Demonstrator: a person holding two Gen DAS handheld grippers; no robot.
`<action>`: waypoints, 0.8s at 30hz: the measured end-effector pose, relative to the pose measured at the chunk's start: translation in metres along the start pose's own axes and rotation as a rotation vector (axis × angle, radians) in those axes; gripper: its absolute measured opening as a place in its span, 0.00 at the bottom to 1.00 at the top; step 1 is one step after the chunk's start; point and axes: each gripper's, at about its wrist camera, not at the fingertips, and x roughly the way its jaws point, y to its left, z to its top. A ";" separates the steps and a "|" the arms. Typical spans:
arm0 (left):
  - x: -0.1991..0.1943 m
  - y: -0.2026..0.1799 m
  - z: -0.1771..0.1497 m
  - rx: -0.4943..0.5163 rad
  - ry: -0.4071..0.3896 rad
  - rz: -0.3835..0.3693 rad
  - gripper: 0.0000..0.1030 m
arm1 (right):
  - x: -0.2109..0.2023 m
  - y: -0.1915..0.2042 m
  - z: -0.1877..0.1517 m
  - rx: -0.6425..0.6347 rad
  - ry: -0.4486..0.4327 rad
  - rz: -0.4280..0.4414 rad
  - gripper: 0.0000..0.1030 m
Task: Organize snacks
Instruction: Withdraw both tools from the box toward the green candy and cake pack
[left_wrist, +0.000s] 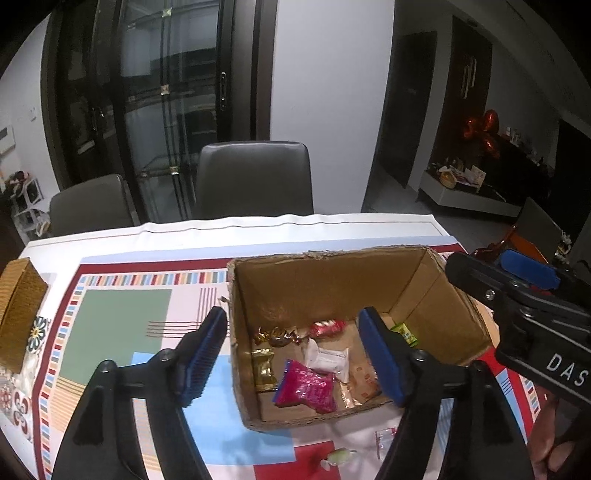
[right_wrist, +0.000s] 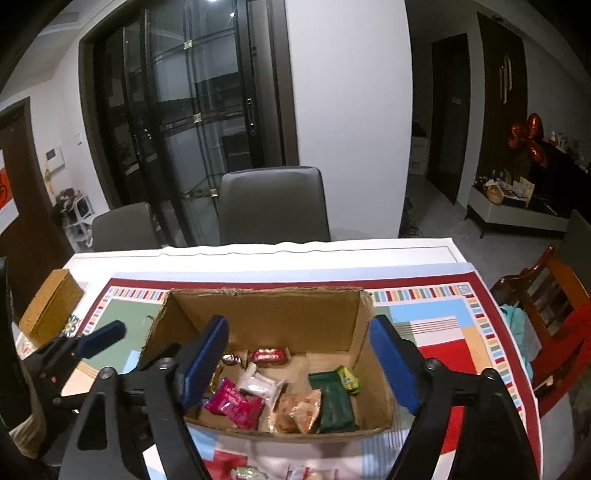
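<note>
- While hovering over the cardboard box (left_wrist: 332, 280), left gripper (left_wrist: 293, 354) with jaws spread wide, nothing between the pads; left blue pad outside the box's left wall, right pad over its inside.
- Right gripper (right_wrist: 301, 363) likewise spread, empty, above the same box, right pad just past the right wall.
- Box open-topped, sitting on the patterned tablecloth (left_wrist: 122, 325), toward the table's near edge and right of centre.
- Inside, loose on the floor: pink packet (left_wrist: 306, 386), white packet (left_wrist: 330, 358), red wrapped candy (left_wrist: 327, 328), gold-foil candy (left_wrist: 264, 365), green packet (right_wrist: 334, 406) against the near wall, small lime-green sweet (right_wrist: 347, 378) toward the right wall, tan biscuit packs (right_wrist: 295, 410).
- Outside, between box and near table edge: pale green wrapped candy (left_wrist: 338, 457) and clear small packet (left_wrist: 384, 441).
- Brown woven box (left_wrist: 18, 314) at the table's left edge, well apart.
- Two grey chairs (left_wrist: 255, 181) behind the far edge.
</note>
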 end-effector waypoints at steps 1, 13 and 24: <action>-0.002 0.000 0.000 0.001 -0.003 0.006 0.80 | -0.001 -0.001 0.000 -0.001 -0.001 -0.004 0.81; -0.025 0.001 -0.006 -0.005 -0.031 0.042 0.92 | -0.028 -0.004 0.000 -0.009 -0.026 -0.045 0.85; -0.053 -0.007 -0.017 0.003 -0.060 0.041 0.92 | -0.057 -0.006 -0.009 -0.021 -0.066 -0.056 0.85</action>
